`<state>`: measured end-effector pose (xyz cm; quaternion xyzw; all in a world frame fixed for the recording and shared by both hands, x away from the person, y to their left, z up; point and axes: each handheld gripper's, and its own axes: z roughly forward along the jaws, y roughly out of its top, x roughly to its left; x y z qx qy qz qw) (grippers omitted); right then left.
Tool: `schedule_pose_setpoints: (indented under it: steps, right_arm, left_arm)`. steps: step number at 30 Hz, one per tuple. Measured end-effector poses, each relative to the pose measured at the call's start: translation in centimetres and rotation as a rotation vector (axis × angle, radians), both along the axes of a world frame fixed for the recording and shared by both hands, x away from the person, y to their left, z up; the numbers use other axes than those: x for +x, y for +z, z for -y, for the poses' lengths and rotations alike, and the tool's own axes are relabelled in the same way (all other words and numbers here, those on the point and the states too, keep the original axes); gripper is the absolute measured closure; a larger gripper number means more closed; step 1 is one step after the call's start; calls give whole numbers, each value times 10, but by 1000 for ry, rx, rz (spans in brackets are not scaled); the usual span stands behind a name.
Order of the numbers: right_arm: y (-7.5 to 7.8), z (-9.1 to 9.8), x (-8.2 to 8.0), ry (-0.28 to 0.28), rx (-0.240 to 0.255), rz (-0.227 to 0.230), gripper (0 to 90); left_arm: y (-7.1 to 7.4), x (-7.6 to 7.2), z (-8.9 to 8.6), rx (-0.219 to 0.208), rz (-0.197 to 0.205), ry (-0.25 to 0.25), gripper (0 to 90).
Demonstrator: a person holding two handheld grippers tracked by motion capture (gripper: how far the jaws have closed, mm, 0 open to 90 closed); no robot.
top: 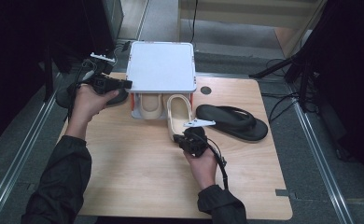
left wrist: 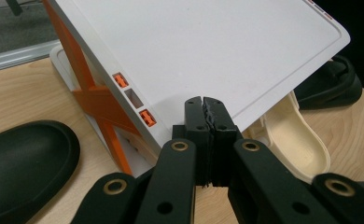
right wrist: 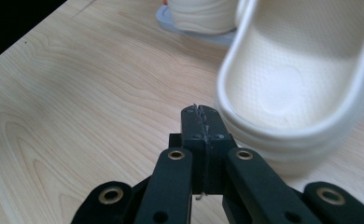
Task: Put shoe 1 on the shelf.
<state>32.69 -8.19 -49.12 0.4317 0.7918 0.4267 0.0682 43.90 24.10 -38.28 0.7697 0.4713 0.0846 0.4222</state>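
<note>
Cream slipper (top: 178, 114) lies lengthwise near-to-far, its heel just beside the right gripper (top: 189, 140), whose jaws are closed and empty like the left gripper (top: 124, 84).

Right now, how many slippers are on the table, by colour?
Cream slippers: 2, one under the rack, one sticking out in front.
Black slippers: 2, one at right, one at the left edge.
Total: 4
</note>
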Motion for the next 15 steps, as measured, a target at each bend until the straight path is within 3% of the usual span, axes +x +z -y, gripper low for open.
schedule_pose_setpoints:
  steps: [9, 15]
  right_arm:
    - [-9, 23, 0, -29, -35, -28, 900]
    - [-15, 27, 7, -42, -52, -38, 900]
  left_arm:
    - [0, 0, 0, -1, 1, 0, 897]
    - [0, 0, 0, 2, 1, -1, 897]
